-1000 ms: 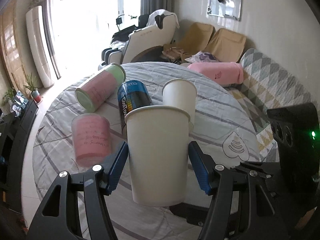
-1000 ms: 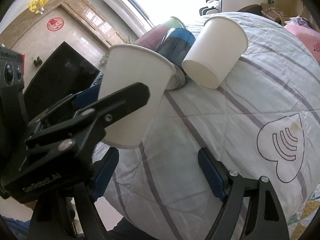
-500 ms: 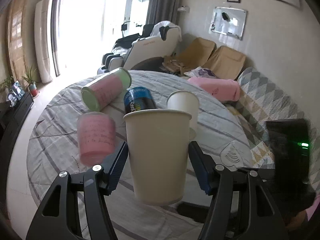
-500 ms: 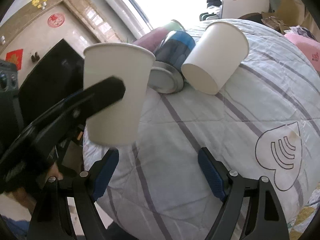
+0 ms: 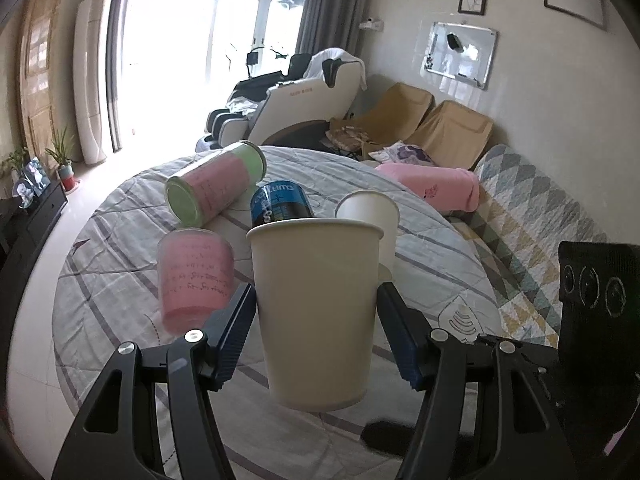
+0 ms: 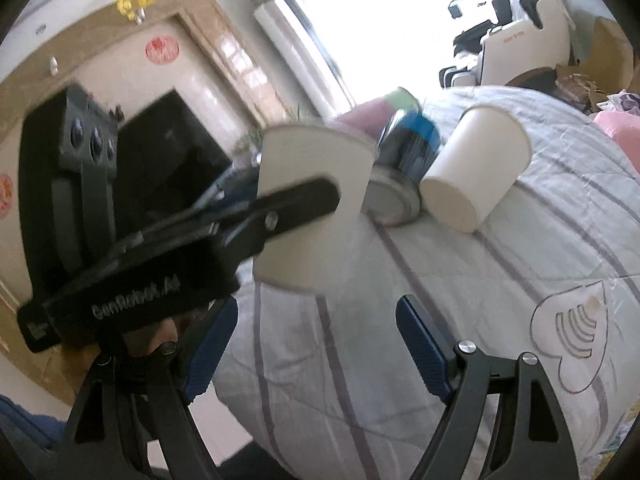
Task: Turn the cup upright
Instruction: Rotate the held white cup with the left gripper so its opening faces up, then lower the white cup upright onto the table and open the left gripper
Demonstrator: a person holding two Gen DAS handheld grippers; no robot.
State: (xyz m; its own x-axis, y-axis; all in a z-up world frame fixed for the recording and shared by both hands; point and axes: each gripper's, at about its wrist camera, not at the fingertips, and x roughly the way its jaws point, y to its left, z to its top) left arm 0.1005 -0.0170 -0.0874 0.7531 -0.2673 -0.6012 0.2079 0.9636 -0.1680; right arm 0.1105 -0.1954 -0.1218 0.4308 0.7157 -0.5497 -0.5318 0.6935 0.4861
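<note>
My left gripper is shut on a white paper cup and holds it upright, mouth up, above the round table. The same cup shows in the right wrist view, clamped by the left gripper's fingers above the table's left edge. My right gripper is open and empty, hovering over the near part of the table. A second white paper cup lies on its side further back; it also shows behind the held cup in the left wrist view.
A blue can and a pink-and-green tin lie on their sides mid-table. A pink cup stands at the left. A pink towel lies at the far right edge. A sofa runs along the right.
The left gripper has risen with the cup and levelled it, so the cup now stands straight. The right gripper has stayed open and shifted slightly.
</note>
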